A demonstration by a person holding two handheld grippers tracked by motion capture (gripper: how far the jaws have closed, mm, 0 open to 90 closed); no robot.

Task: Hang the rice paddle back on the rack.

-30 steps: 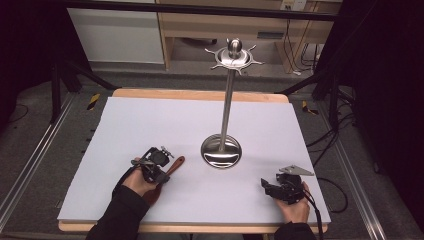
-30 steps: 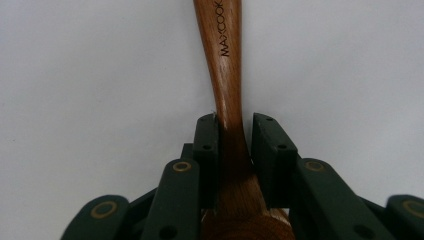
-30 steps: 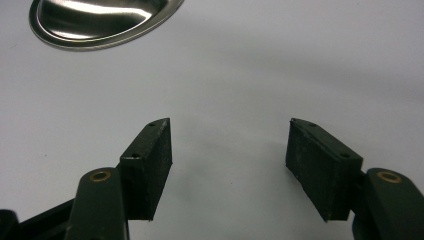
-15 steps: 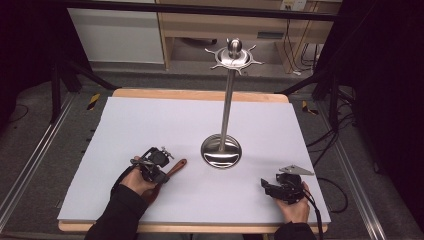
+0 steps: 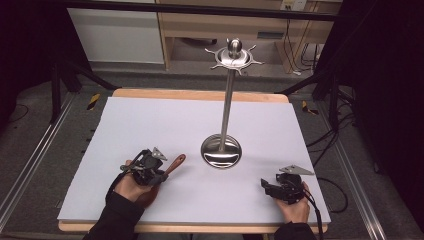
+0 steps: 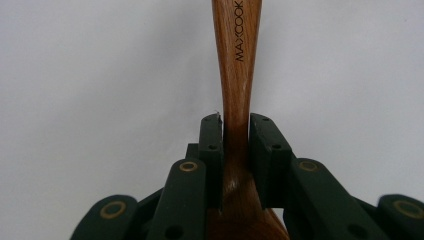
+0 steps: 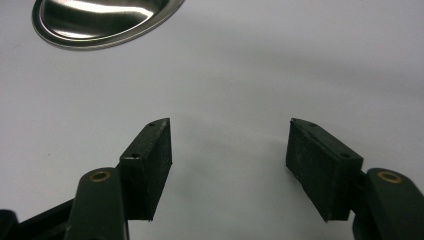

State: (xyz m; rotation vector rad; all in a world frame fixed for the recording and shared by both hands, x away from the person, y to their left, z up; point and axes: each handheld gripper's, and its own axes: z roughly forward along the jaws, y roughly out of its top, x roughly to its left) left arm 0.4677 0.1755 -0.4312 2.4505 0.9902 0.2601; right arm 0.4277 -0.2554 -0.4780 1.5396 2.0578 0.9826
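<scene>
A brown wooden utensil [image 5: 176, 163] with a long handle [image 6: 236, 60] marked MAXCOOK lies near the table's front left. My left gripper [image 5: 161, 176] is shut on its neck: both pads [image 6: 212, 145] press the wood, and the wider end is hidden under the jaws. A steel utensil stand [image 5: 226, 115] with a hooked crown [image 5: 234, 54] rises from a round base [image 5: 221, 151] at mid-table. My right gripper [image 5: 267, 187] rests at the front right, open [image 7: 229, 150], with bare table between its pads. The base's rim [image 7: 100, 20] lies ahead of it to the left.
A white sheet [image 5: 165, 125] covers the wooden table. Black frame legs and cables stand off the table's right and left sides. A cabinet and a shelf unit [image 5: 220, 25] sit behind the far edge.
The left hand has shifted slightly with the wooden utensil in its jaws. The right hand and the stand have kept still.
</scene>
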